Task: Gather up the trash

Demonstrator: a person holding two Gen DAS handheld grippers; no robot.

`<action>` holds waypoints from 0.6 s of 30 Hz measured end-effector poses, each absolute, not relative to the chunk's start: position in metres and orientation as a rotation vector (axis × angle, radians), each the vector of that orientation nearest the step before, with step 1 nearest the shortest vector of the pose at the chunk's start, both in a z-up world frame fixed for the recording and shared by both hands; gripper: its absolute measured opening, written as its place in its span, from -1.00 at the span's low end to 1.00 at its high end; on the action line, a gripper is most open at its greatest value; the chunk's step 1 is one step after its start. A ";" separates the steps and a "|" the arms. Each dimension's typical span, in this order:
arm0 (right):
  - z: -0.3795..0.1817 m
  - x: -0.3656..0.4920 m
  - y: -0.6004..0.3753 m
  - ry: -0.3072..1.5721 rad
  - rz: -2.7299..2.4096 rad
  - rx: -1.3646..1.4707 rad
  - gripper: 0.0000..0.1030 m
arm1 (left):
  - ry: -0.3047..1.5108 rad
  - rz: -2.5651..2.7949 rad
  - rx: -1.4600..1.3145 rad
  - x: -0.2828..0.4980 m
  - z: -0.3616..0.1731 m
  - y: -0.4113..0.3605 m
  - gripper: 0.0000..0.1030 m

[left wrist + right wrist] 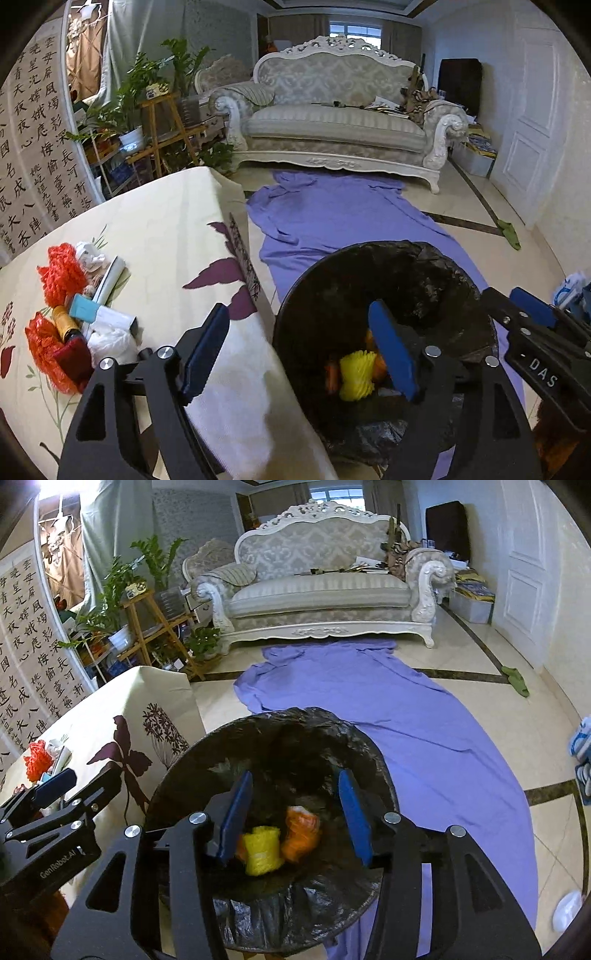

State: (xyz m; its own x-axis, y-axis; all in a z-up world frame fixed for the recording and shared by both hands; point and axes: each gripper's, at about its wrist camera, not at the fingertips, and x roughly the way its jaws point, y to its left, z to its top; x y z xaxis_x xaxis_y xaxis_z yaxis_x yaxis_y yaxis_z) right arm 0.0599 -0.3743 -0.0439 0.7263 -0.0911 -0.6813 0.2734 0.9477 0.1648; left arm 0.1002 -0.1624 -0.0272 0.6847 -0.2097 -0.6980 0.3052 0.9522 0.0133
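A black trash bin [443,273] lined with a black bag stands on the floor beside the table; it also shows in the right wrist view [295,723]. Inside lie a yellow foam net [261,853] and an orange foam net [301,832]; the yellow one also shows in the left wrist view [355,376]. My right gripper [295,812] is open and empty above the bin mouth. My left gripper [299,350] is open and empty, straddling the table edge and the bin. A pile of trash [79,314] lies on the table: red foam nets, white paper, a blue box, a small bottle.
The table [166,229] has a cream floral cloth. A purple sheet [351,214] lies on the tiled floor before a white sofa [332,118]. Potted plants on a wooden stand [159,122] are at the left. A white door [528,122] is at the right.
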 end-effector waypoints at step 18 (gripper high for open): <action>-0.033 0.044 -0.319 0.741 -0.080 0.225 -0.06 | 0.754 -0.157 0.067 0.062 -0.008 -0.087 0.53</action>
State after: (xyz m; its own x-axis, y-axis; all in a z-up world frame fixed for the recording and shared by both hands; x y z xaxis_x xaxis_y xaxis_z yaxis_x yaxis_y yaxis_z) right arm 0.0443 -0.3194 -0.0332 0.7362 0.0076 -0.6768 0.1511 0.9729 0.1753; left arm 0.0618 -0.0872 -0.0076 0.7177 -0.1179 -0.6863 0.1662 0.9861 0.0044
